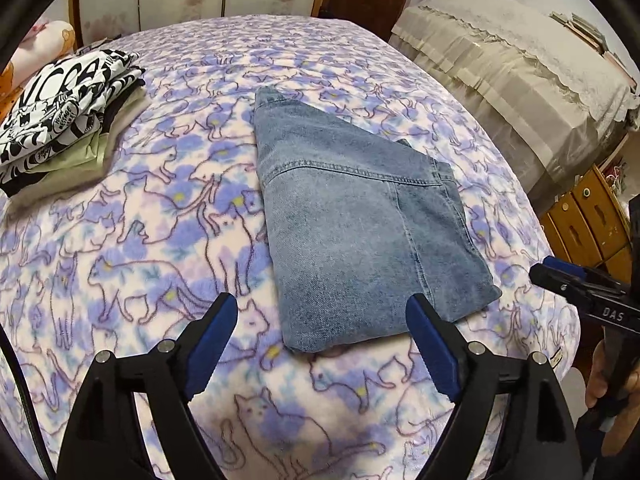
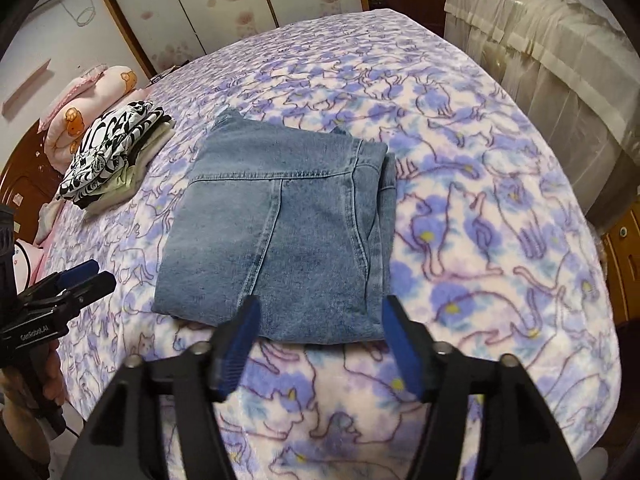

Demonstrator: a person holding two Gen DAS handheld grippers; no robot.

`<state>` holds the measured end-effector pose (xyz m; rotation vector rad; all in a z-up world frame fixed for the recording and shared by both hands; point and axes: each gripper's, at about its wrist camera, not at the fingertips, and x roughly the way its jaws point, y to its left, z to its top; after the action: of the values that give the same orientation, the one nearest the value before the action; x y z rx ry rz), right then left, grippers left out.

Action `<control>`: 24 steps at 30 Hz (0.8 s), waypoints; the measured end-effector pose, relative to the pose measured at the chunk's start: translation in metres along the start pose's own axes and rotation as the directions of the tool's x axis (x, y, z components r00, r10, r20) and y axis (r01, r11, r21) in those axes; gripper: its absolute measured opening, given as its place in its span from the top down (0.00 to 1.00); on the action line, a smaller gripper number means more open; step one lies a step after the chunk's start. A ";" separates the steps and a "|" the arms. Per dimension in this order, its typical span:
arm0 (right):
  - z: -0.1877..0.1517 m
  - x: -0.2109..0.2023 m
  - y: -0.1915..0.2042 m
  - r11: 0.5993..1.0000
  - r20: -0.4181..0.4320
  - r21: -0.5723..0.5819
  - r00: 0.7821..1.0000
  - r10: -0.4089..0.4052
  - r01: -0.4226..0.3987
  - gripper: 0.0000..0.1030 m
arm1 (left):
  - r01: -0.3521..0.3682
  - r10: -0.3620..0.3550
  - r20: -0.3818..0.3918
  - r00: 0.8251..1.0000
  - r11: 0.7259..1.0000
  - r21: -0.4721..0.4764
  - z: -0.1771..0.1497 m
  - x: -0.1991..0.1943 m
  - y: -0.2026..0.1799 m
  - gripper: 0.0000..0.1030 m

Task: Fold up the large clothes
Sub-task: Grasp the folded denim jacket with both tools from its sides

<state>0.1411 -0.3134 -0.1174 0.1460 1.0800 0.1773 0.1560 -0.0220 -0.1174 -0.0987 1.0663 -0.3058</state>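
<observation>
- Faded blue denim garment, folded into a compact rectangle point(image 1: 360, 216): lies flat on the bed, seams up, near the edge closest to the person; at 12 o'clock from the left claw and the same from the right. Folded layers show along its 3 o'clock side in the right wrist view. Judged fully or nearly folded.
- Left gripper, black frame with blue pads point(image 1: 320, 340): released, jaws spread wide, holding nothing; hovers just short of the denim's near edge, apart from the cloth.
- Right gripper, same make point(image 2: 318, 336): also released and empty, jaws spread above the denim's near hem; contact cannot be confirmed.
- Fleece bedspread, lilac and pink cat print point(image 1: 160, 240): soft work surface under the denim.
- Stack of folded clothes, black-and-white print on top, pale green beneath point(image 1: 60, 120): at 10 o'clock from the denim, well apart; presumably the finished pile, kept aside to leave folding room.
- Judgement: both claws wait open, likely for a last fold or a move to the stack.
</observation>
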 end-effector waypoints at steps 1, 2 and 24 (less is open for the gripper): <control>0.001 0.000 -0.001 1.000 0.002 0.001 1.000 0.002 -0.002 0.30 | 0.004 -0.004 -0.010 1.000 1.000 -0.005 0.001 0.003 0.001 0.17; 0.002 0.001 -0.002 1.000 0.002 0.001 1.000 0.007 -0.007 0.29 | 0.013 -0.013 -0.022 1.000 1.000 -0.013 0.001 0.007 0.002 0.17; 0.019 0.118 -0.053 0.993 -0.120 0.074 0.988 0.097 -0.088 0.19 | 0.110 -0.129 -0.165 0.978 0.987 -0.117 0.018 0.121 0.028 0.17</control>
<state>0.2165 -0.3399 -0.2212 0.2494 1.2038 0.2356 0.2317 -0.0318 -0.2175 -0.2366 1.2512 -0.3710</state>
